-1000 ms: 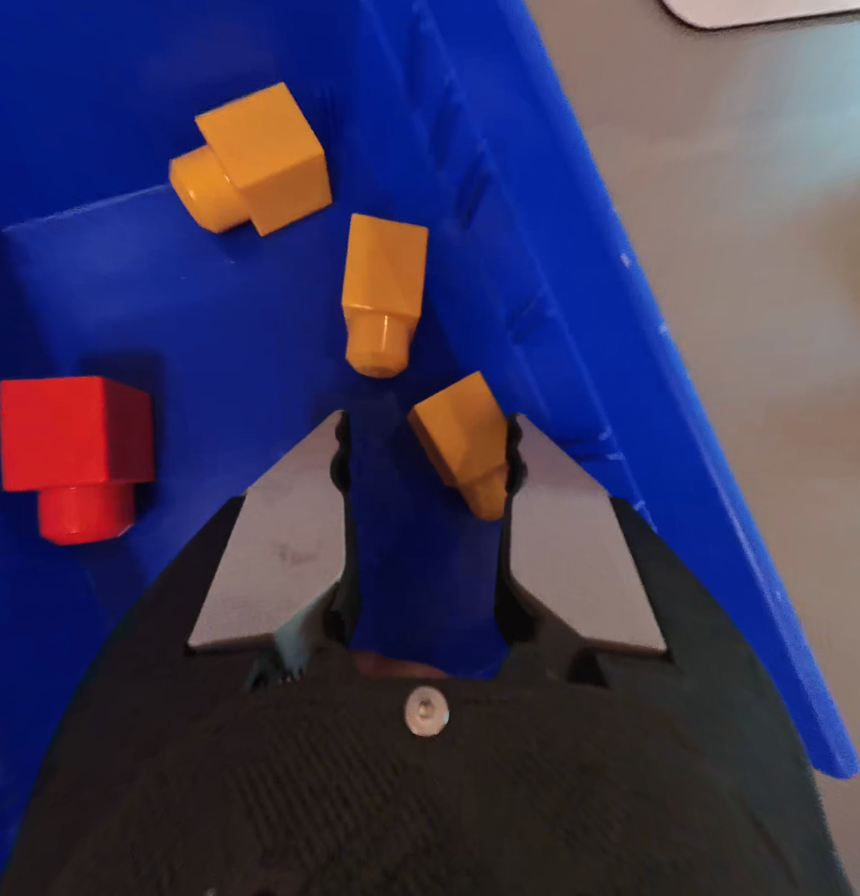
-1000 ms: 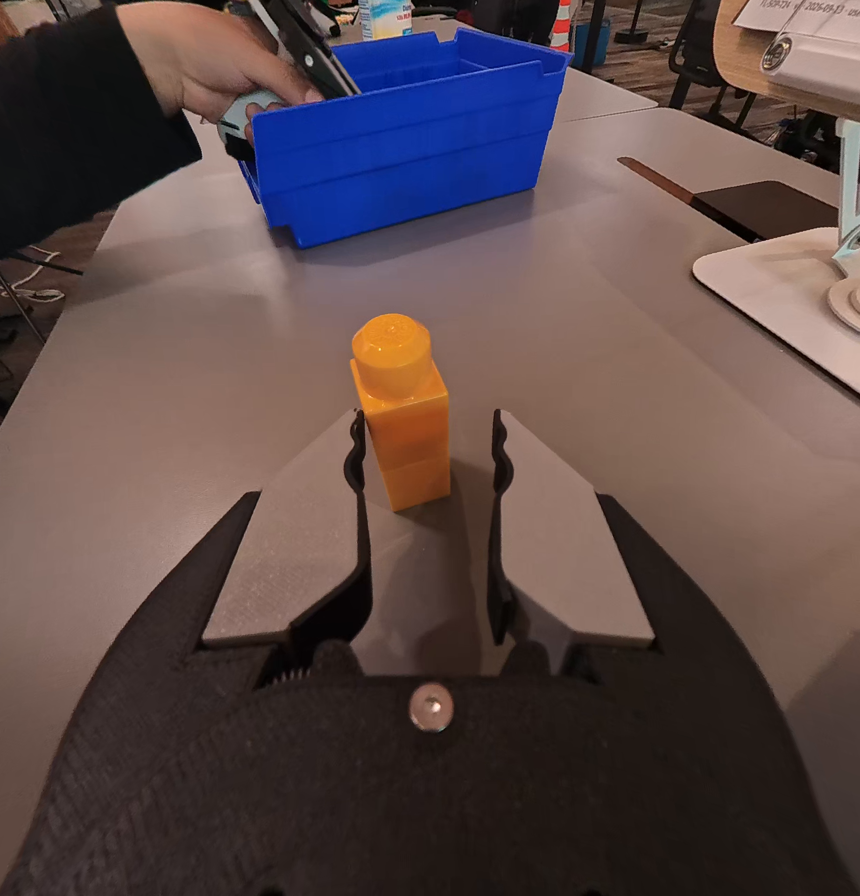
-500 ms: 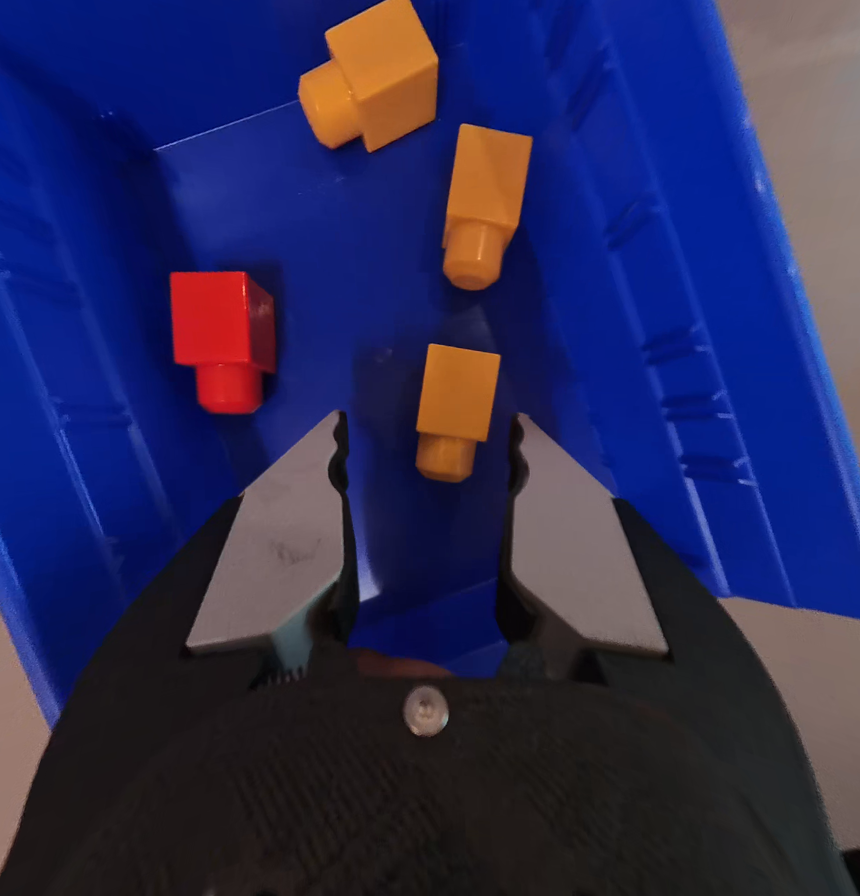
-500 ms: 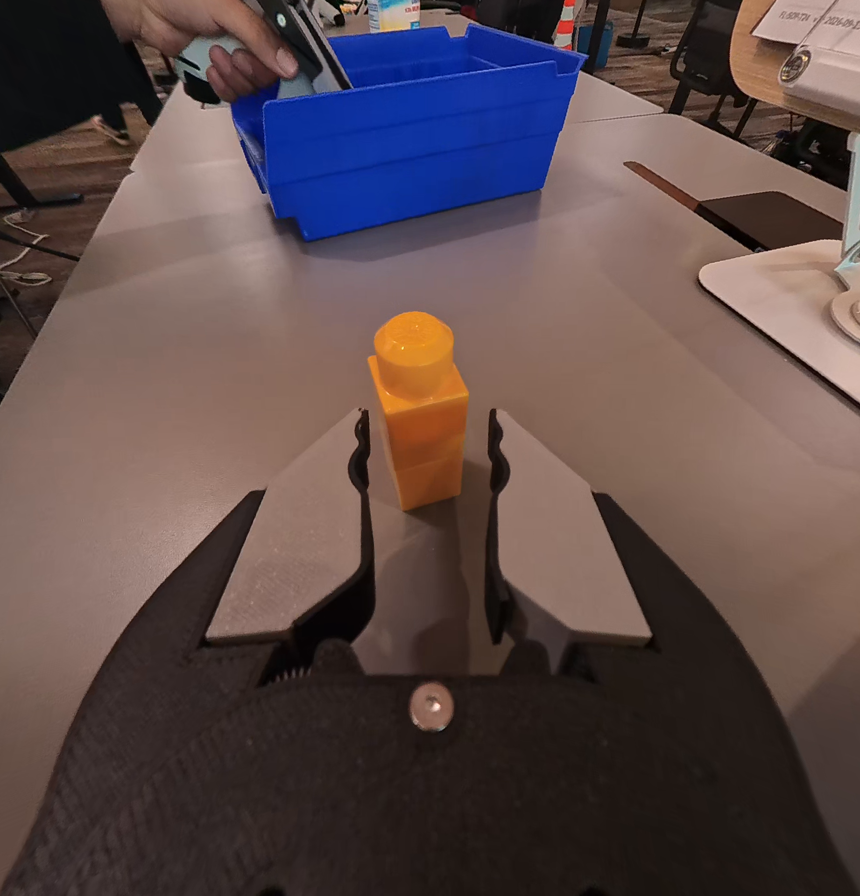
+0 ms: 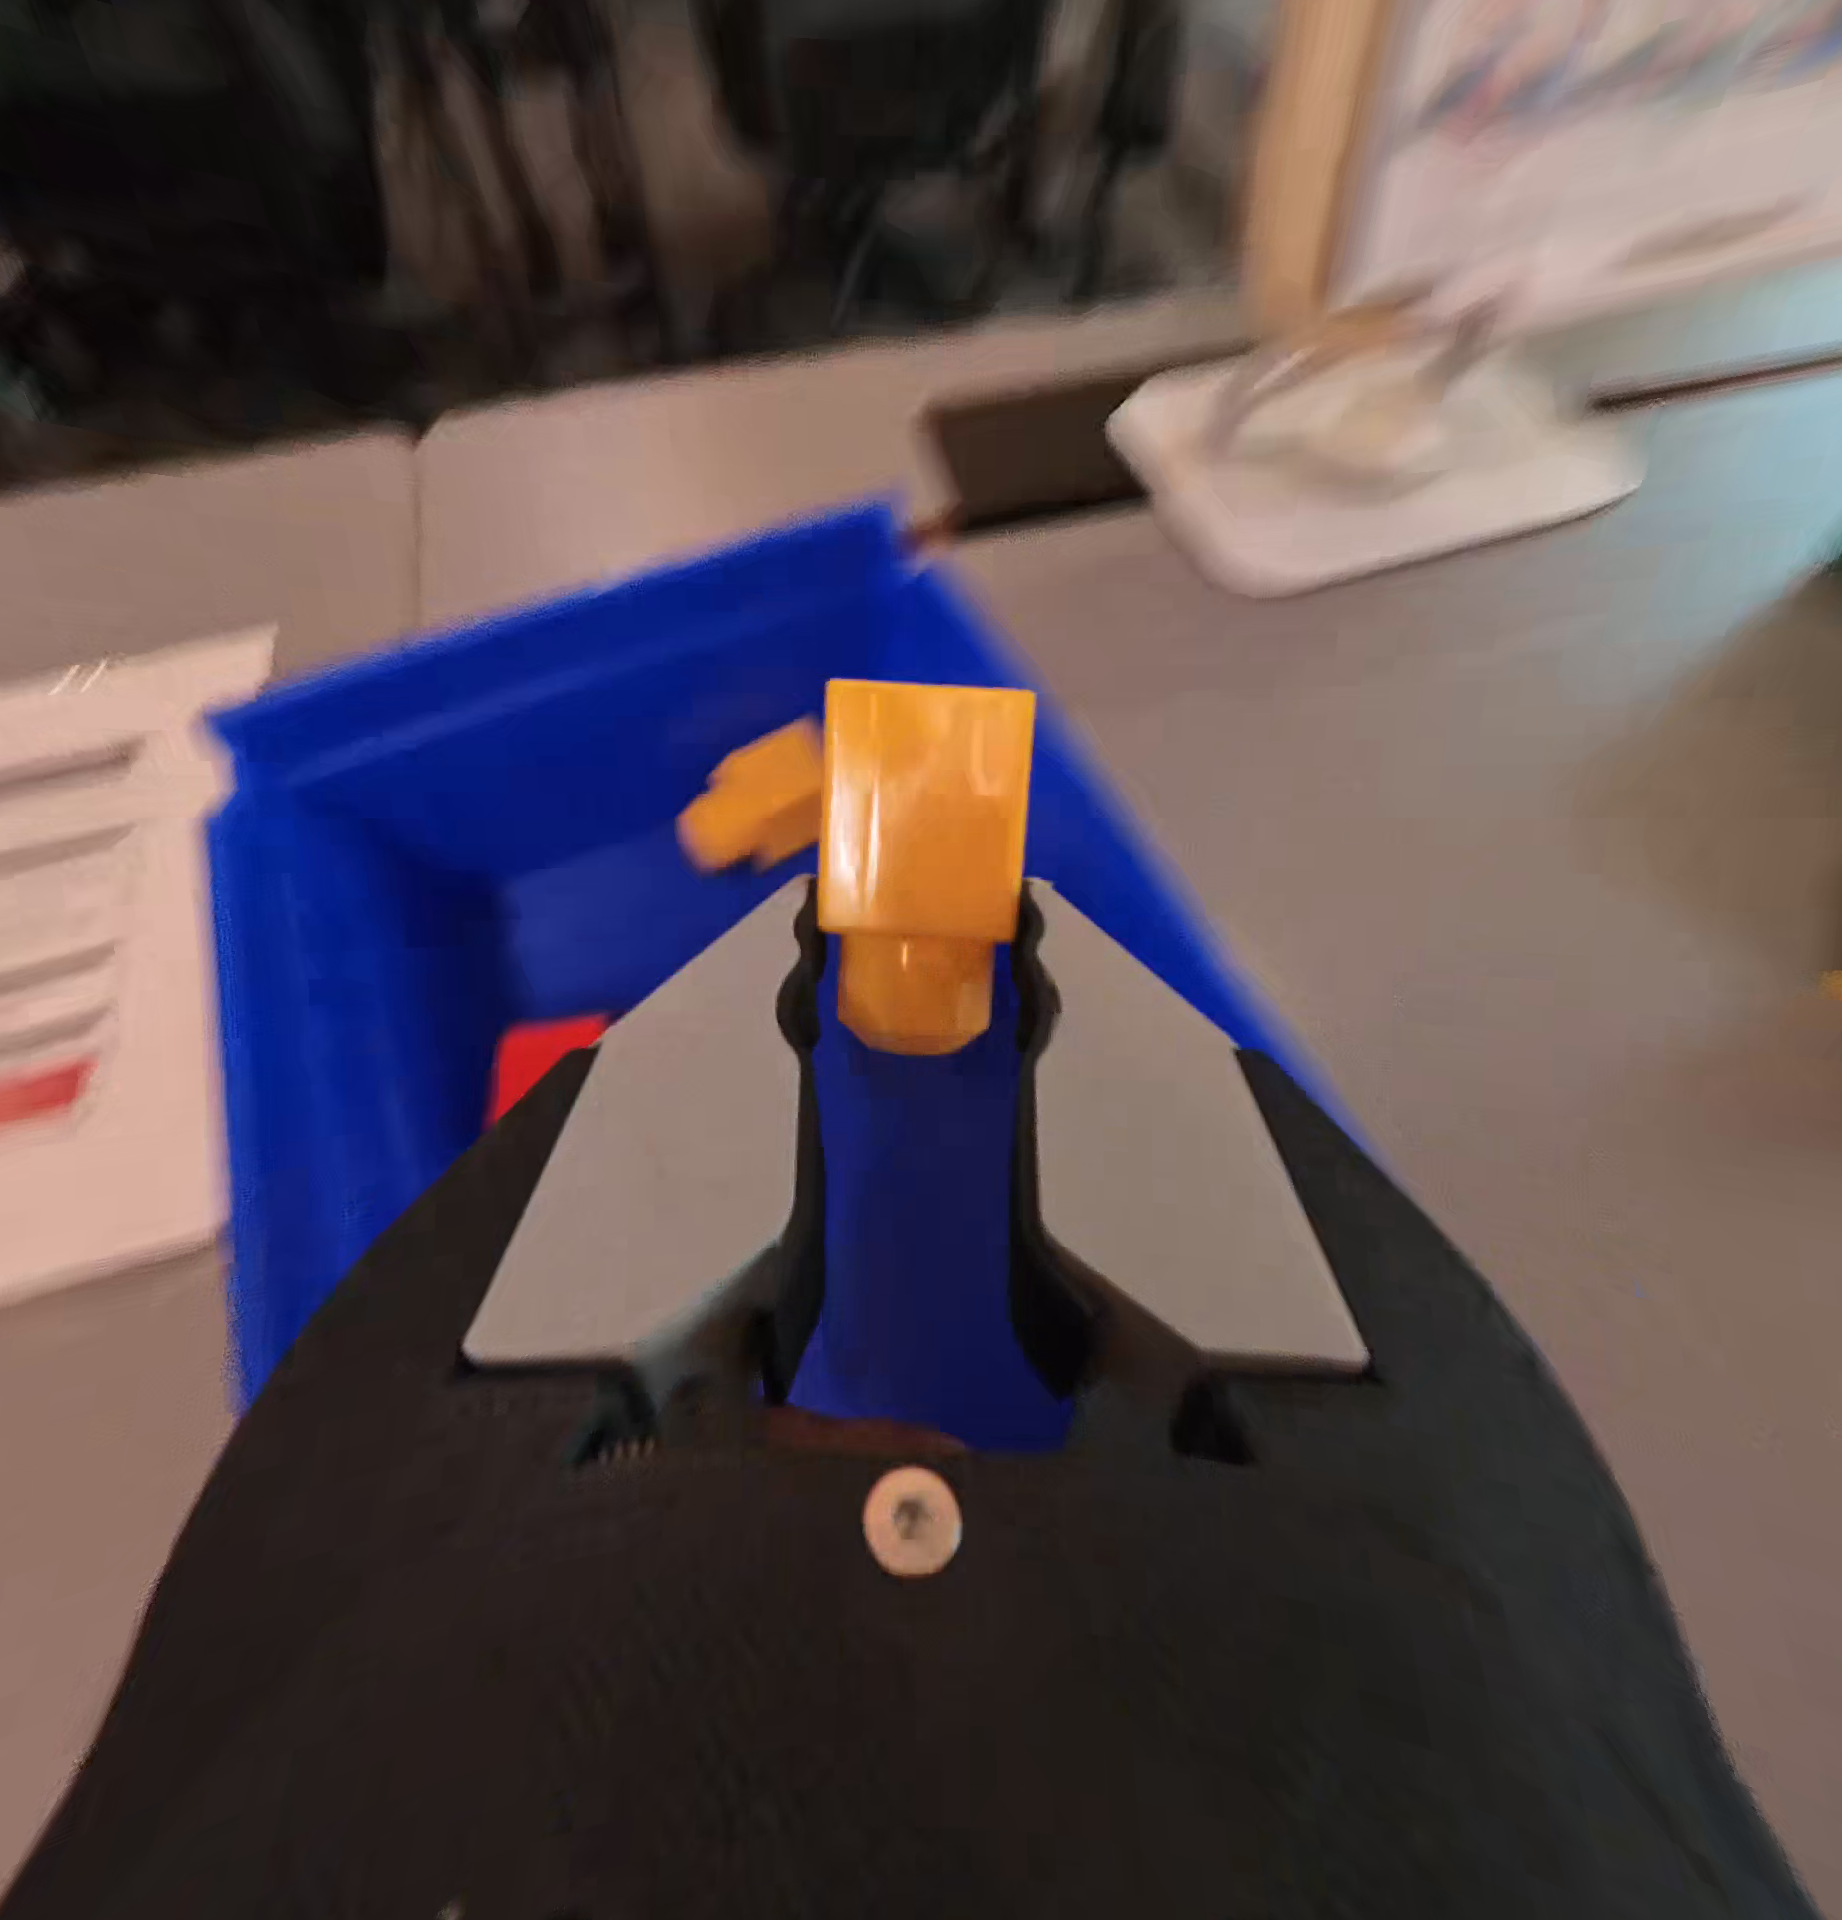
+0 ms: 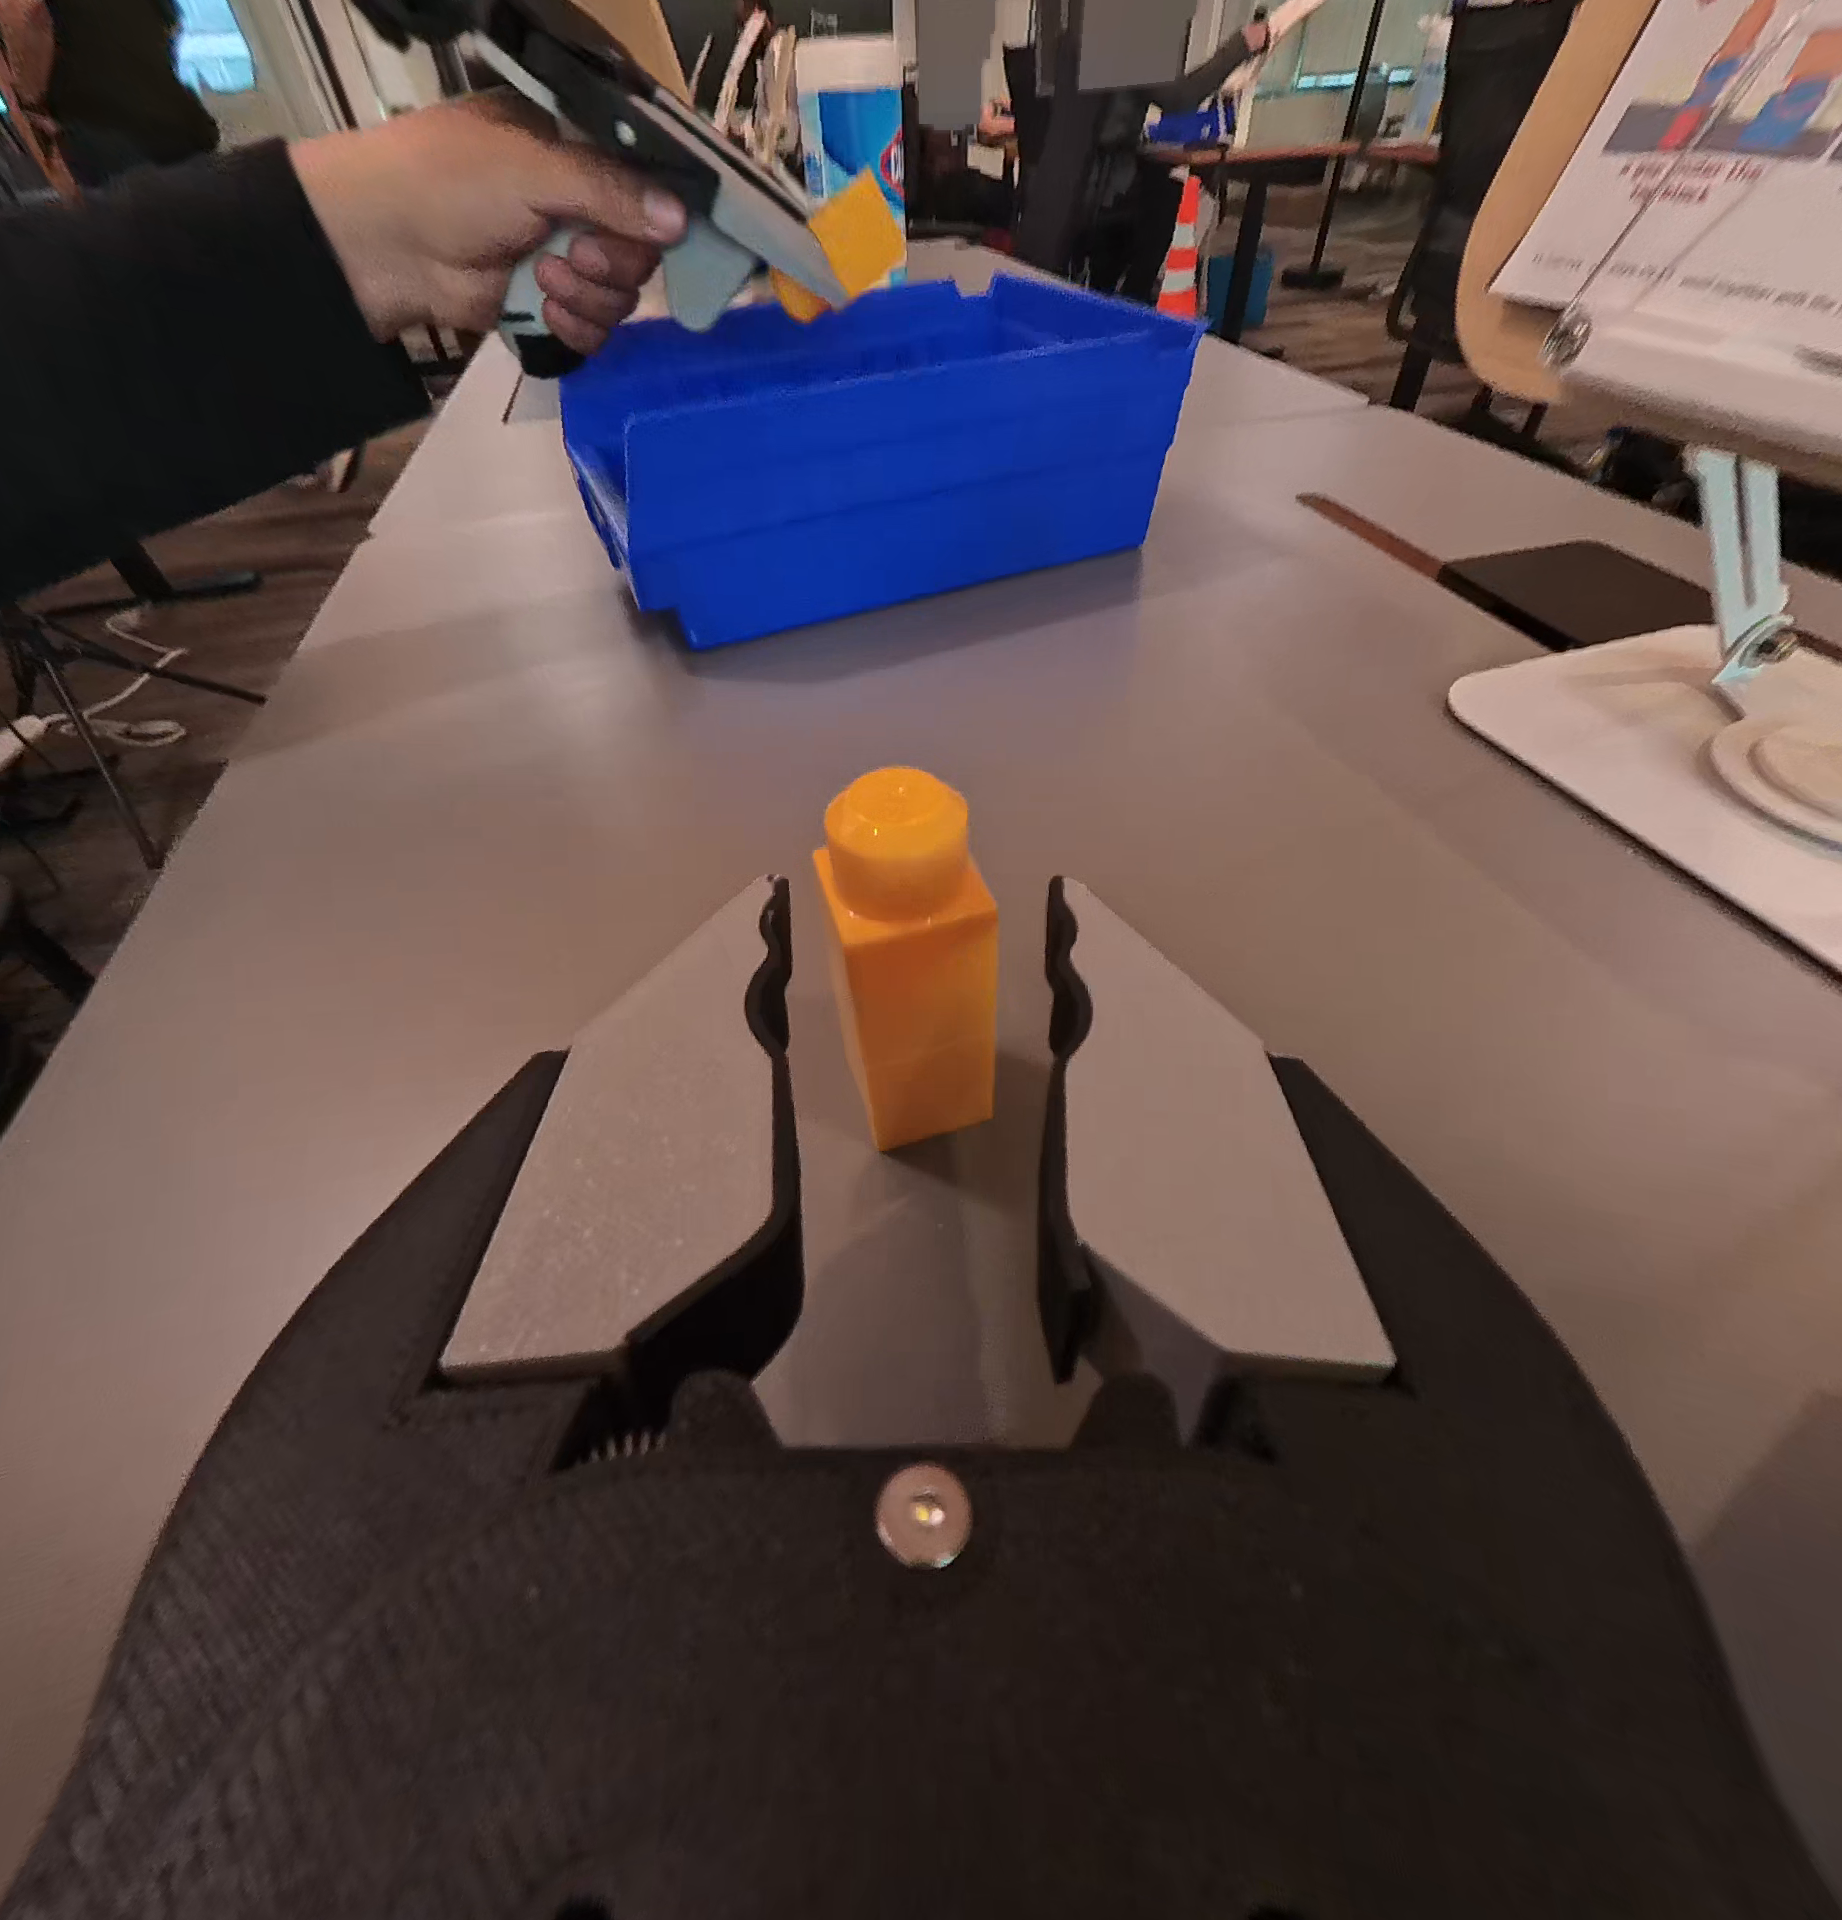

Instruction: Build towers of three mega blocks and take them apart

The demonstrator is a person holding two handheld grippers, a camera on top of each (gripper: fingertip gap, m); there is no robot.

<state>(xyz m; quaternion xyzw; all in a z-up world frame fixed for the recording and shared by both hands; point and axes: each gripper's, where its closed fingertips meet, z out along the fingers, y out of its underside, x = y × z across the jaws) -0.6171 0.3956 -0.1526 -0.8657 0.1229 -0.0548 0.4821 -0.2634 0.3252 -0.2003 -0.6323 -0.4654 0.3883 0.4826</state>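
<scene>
My left gripper (image 5: 919,914) is shut on an orange block (image 5: 927,810), stud pointing back at the camera, held above the blue bin (image 5: 377,935). In the right wrist view the same left gripper (image 6: 829,275) holds that block (image 6: 855,234) over the bin (image 6: 896,488). Another orange block (image 5: 751,795) and a red block (image 5: 543,1060) lie in the bin. A two-block orange tower (image 6: 912,987) stands upright on the grey table (image 6: 481,831). My right gripper (image 6: 909,940) is open, its fingers on either side of the tower without touching it.
A white stand base (image 6: 1675,758) with a tilted board (image 6: 1727,208) stands at the right. A dark flat pad (image 6: 1561,592) lies behind it. White paper (image 5: 65,935) lies left of the bin. A person's hand and dark sleeve (image 6: 169,343) reach in from the left. Left tips to right tips: about 35 cm.
My left gripper has shut on an orange block and lifted it out of the bin, tilting up. My right gripper has stayed open around the tower, shifting only slightly.
</scene>
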